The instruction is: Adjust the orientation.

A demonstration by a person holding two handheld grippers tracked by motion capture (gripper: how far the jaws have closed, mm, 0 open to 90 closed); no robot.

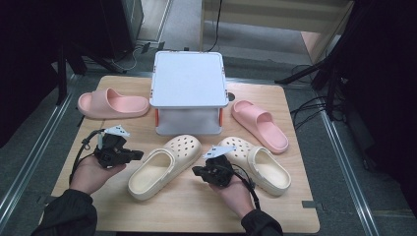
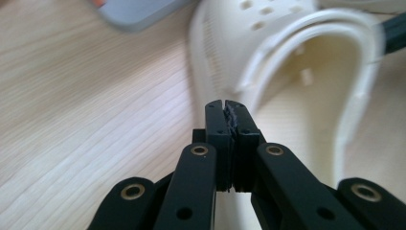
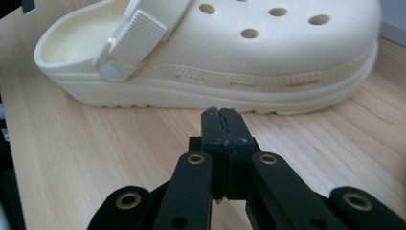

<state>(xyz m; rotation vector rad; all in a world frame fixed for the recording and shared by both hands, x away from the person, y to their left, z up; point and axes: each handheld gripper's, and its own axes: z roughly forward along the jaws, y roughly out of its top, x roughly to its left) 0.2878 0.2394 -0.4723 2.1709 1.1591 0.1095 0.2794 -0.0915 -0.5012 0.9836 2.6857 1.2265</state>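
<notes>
Two cream clogs lie at the table's front: the left clog and the right clog. My left gripper hovers just left of the left clog, jaws shut and pointing at its heel opening. In the left gripper view the shut gripper faces that clog's opening. My right gripper sits between the two clogs, shut, pointing left at the left clog. In the right gripper view the shut gripper is close to the clog's side and strap. Neither holds anything.
A white two-level rack stands at the back middle of the wooden table. A pink slide lies left of it, another pink slide to its right. Dark stands and cables surround the table.
</notes>
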